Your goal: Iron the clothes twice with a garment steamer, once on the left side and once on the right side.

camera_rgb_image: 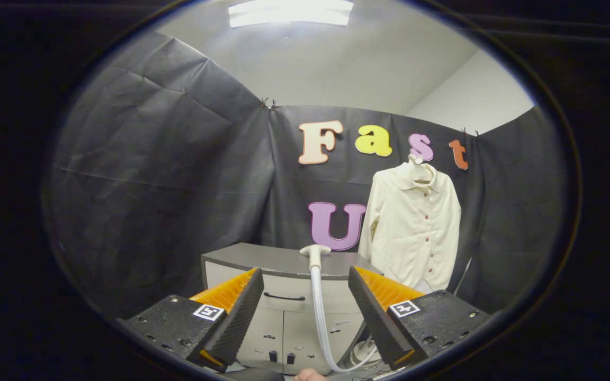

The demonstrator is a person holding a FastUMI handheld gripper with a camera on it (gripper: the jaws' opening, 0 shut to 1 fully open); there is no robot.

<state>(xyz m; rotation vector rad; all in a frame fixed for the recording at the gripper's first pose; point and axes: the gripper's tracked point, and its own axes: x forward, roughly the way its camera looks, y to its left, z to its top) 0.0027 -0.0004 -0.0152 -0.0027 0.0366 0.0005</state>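
A cream button-up shirt (413, 227) hangs on a hanger against the black cloth wall, beyond the fingers and to the right. The white steamer head (315, 254) stands upright at the front edge of a grey cabinet (262, 259), straight ahead between the two fingers. Its pale hose (320, 317) drops down the cabinet front and curls on the floor. My gripper (305, 312) is open, well short of the steamer head, with only the hose showing in the gap between the fingers.
The grey cabinet has a drawer with a dark handle (284, 297) and doors below. A thin stand leg (463, 275) leans beside the shirt. Part of a hand (309, 375) shows low between the fingers.
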